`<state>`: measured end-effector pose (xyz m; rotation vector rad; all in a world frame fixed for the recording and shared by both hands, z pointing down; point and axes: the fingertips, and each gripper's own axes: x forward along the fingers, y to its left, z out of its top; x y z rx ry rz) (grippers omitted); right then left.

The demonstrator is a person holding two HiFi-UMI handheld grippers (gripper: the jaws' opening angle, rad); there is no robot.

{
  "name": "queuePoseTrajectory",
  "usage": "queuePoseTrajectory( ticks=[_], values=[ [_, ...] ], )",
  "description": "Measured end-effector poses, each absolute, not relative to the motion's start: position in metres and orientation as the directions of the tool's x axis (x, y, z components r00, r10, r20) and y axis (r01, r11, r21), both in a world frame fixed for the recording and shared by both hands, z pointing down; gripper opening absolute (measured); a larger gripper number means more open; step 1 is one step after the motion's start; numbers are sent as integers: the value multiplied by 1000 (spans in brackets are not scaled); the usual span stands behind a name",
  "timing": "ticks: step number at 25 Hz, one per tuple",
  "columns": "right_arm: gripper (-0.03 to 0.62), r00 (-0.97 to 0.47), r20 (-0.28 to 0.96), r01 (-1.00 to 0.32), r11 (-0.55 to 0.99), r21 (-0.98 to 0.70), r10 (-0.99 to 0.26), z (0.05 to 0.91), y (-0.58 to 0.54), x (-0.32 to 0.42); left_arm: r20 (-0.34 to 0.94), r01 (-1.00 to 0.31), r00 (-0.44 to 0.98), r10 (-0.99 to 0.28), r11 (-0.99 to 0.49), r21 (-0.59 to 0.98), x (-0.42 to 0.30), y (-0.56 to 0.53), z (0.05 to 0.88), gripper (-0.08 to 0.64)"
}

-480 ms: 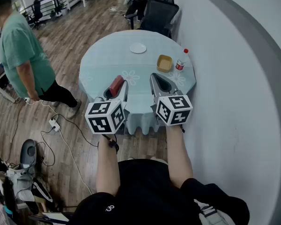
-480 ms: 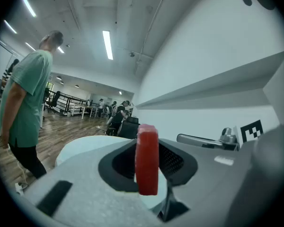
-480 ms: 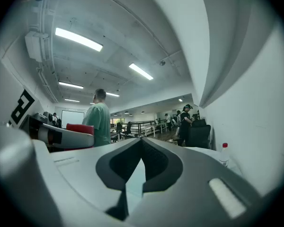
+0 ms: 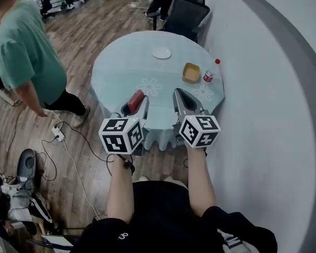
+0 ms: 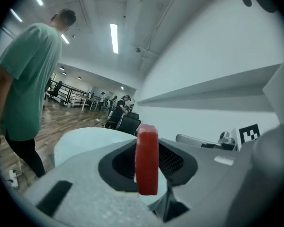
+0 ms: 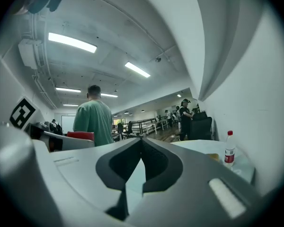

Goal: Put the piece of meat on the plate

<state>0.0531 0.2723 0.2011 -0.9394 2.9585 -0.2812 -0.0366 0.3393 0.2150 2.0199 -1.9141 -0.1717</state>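
My left gripper is shut on a red piece of meat, held above the near edge of the round table. In the left gripper view the meat stands upright between the jaws. A small white plate lies at the far side of the table, well beyond both grippers. My right gripper hovers beside the left one, jaws together with nothing between them; the right gripper view shows the same, with the meat at its left.
A yellow square dish and a red-capped bottle stand at the table's right, next to the white wall. A person in a green shirt stands left of the table. Black chairs sit behind it. Cables lie on the wooden floor.
Both grippers and the meat have edged slightly toward the table and to the right. The person in green has shifted a little left.
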Motion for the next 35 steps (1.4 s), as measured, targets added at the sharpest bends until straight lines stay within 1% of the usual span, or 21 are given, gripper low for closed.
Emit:
queuePoseTrajectory(
  ticks=[3,7,10,13,15,23,30,32,35],
  values=[
    [5,-829,72,-559,814,-159,-555,220,277,51,135,-931,83,-987,-28,365,-35,339,225,89],
    [5,-809,149,-586,798,-139,-568,247,272,66,174,-906,89,-981,-7,424,-27,331,256,89],
    [5,-785,142,-619,771,-149,-603,248,262,73,171,-904,114,-979,-31,427,-31,320,260,89],
    [5,-761,143,-648,740,-179,-632,256,250,90,171,-904,159,-972,-74,422,-15,310,269,89],
    [5,-764,140,-646,739,-194,-630,261,244,92,182,-905,176,-967,-86,416,-7,302,277,89],
    [5,-817,133,-576,781,-240,-561,277,218,57,232,-930,108,-967,-16,367,-33,283,291,89],
    [5,-871,147,-492,828,-268,-470,292,178,-15,288,-928,12,-958,96,361,-97,247,308,89],
    [5,-870,166,-493,825,-277,-464,302,156,-25,305,-923,7,-952,111,368,-108,228,318,89],
    [5,-847,208,-531,799,-282,-490,322,109,-28,341,-917,25,-940,114,382,-117,187,339,89]
  ],
)
